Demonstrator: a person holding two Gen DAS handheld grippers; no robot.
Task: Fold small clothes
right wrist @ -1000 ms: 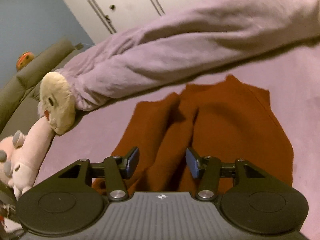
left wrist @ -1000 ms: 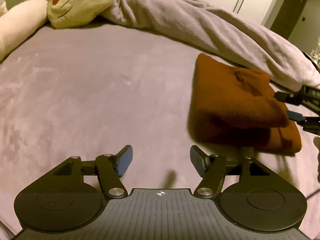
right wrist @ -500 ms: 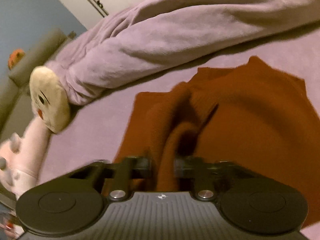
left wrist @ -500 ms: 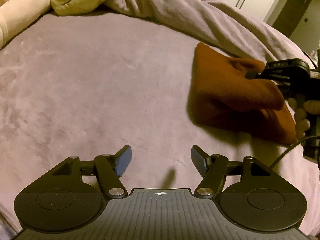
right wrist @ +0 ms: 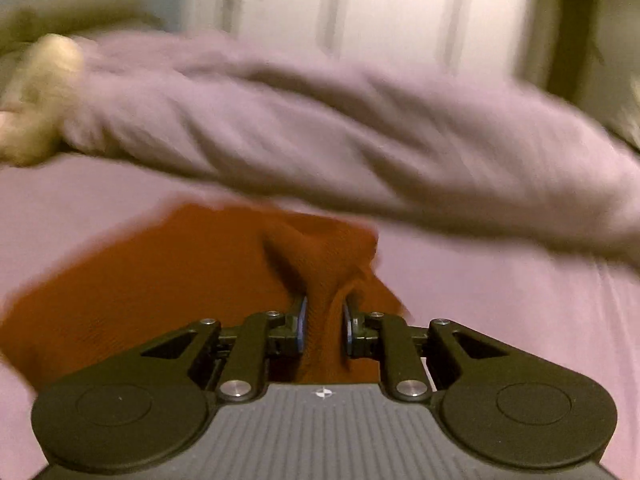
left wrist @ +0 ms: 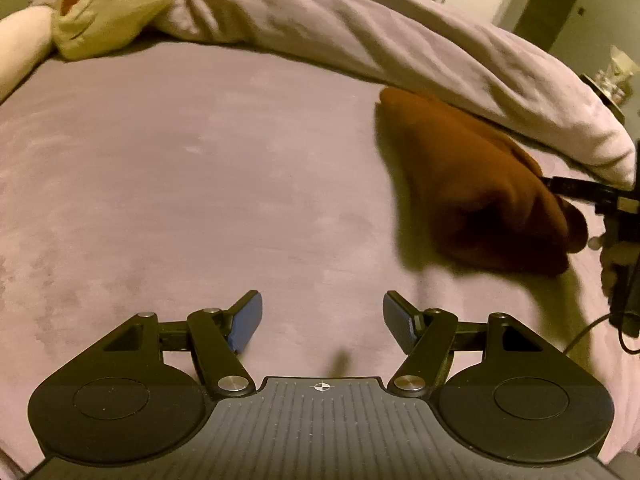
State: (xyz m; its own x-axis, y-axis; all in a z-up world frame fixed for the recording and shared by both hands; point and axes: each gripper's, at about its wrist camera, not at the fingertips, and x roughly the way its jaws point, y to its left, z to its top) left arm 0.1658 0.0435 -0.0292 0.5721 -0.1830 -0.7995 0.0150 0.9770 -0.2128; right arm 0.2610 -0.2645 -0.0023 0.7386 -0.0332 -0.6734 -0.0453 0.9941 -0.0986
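A bunched fold of the rust-brown garment (right wrist: 192,280) is pinched between the narrowed fingers of the right gripper (right wrist: 323,326), which have just been closing. The left gripper (left wrist: 322,320) is held with fingers wide and empty over the bed (left wrist: 200,184).

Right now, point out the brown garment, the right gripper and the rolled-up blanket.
brown garment (left wrist: 472,184), left wrist view, middle of its folded body.
right gripper (right wrist: 323,320), right wrist view, between its fingertips, shut on the bunched cloth.
rolled-up blanket (left wrist: 380,40), left wrist view, top of the roll.
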